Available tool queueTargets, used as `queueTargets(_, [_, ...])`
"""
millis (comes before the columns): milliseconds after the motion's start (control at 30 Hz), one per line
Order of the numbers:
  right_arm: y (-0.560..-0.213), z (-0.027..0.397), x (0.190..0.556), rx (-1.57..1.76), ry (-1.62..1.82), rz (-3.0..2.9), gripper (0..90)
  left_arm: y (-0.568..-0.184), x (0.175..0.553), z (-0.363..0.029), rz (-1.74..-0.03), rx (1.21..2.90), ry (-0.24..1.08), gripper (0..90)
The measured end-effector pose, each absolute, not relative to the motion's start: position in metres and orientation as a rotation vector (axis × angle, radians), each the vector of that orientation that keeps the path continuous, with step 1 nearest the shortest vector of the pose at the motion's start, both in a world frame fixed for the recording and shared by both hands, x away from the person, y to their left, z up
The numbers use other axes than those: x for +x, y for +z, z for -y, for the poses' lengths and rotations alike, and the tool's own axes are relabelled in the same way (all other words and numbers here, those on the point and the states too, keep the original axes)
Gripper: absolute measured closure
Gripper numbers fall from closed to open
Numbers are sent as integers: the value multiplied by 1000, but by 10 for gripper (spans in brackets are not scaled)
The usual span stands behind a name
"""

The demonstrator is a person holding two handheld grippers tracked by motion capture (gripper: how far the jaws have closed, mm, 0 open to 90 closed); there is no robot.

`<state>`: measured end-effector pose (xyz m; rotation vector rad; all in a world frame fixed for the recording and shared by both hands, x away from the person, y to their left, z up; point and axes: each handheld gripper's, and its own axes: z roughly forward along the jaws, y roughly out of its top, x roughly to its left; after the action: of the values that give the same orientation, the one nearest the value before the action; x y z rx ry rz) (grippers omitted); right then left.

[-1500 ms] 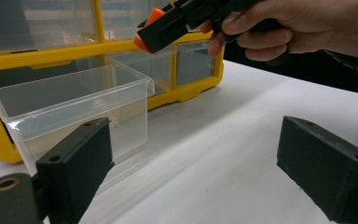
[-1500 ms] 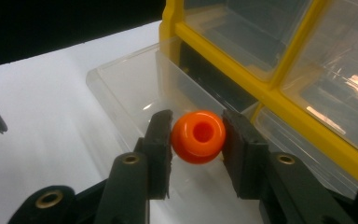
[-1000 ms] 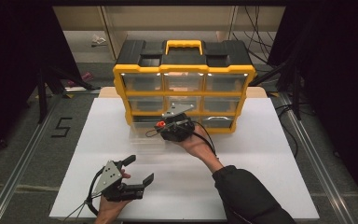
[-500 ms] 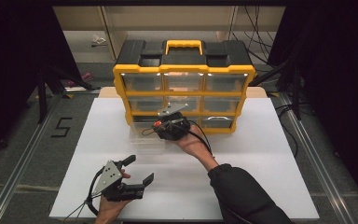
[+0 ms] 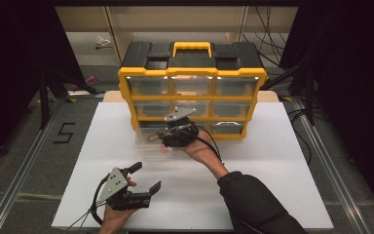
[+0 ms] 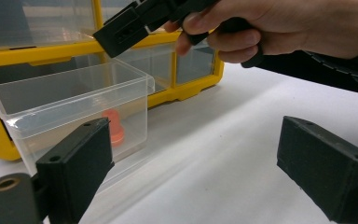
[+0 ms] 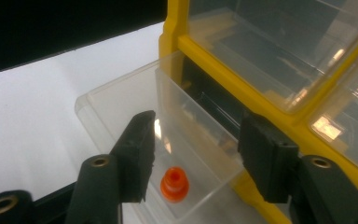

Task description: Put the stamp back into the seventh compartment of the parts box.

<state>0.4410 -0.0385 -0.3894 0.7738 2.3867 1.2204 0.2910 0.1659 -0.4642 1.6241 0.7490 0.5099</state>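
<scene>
While right tongs (image 7: pixel 196 161) gape (just opening) | orange plug (image 7: pixel 174 184) lies below in drawer (image 7: pixel 121 105)

The drawer cabinet (image 5: pixel 192 92) stands at the far middle of my table (image 5: pixel 282 161). Its bottom-left drawer (image 6: pixel 74 107) is pulled out toward me, with a small plug (image 7: pixel 174 184) lying in it. My right gripper (image 5: pixel 168 139) hangs above that drawer; my left gripper (image 5: pixel 143 178) sits nearer me, left of it.
</scene>
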Motion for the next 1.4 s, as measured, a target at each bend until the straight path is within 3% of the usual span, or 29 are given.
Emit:
queueTargets(333, [-382,66,423,768,1307,-2324,366,-464,291,-165,-752,1627,506,99])
queueTargets(1400, [-386,133,363,758,1539,-2134,288,-464,291,-165,-744,1618,505,98])
